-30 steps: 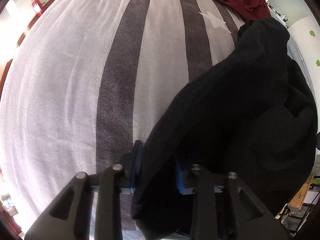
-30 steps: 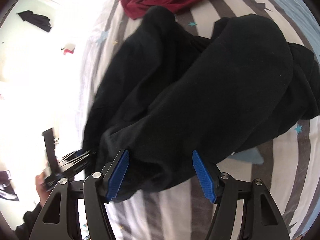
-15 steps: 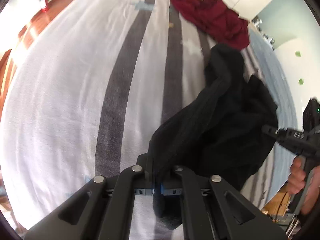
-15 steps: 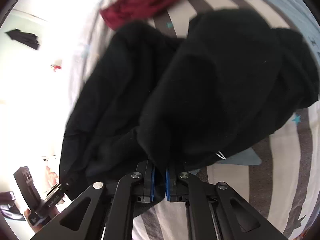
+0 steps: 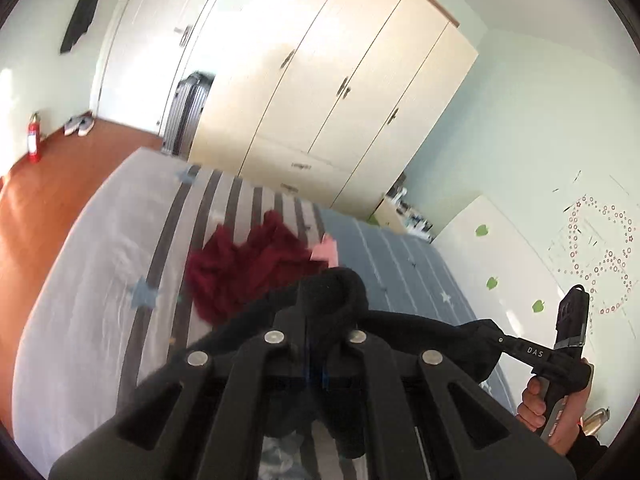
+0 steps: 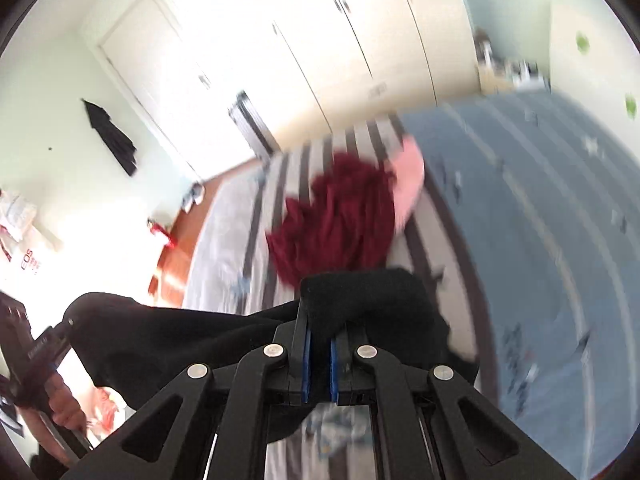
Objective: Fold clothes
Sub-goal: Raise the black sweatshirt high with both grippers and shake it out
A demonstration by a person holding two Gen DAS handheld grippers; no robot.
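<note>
A black garment point(image 5: 420, 332) hangs stretched between my two grippers, lifted above the striped bed point(image 5: 100, 260). My left gripper point(image 5: 316, 316) is shut on a bunched edge of it, with cloth folded over the fingertips. My right gripper point(image 6: 319, 316) is shut on another bunched edge point(image 6: 360, 292); its blue pads point(image 6: 306, 360) nearly meet. In the left wrist view the right gripper point(image 5: 498, 338) pinches the cloth at the far right, held by a hand point(image 5: 536, 404). The right wrist view shows the garment point(image 6: 168, 340) running left to the left gripper point(image 6: 60, 330).
A dark red garment point(image 5: 248, 268) and a pink item point(image 5: 325, 251) lie crumpled on the bed beyond the held cloth. A tall cream wardrobe point(image 5: 320, 80), a suitcase point(image 5: 188, 108), a fire extinguisher point(image 5: 34, 136) and shoes point(image 5: 78, 125) on the wooden floor stand beyond.
Both grippers closed on the black garment and rose steeply from the bed. The views tipped up from the bedcover to the wardrobe, and the cloth now hangs between the hands.
</note>
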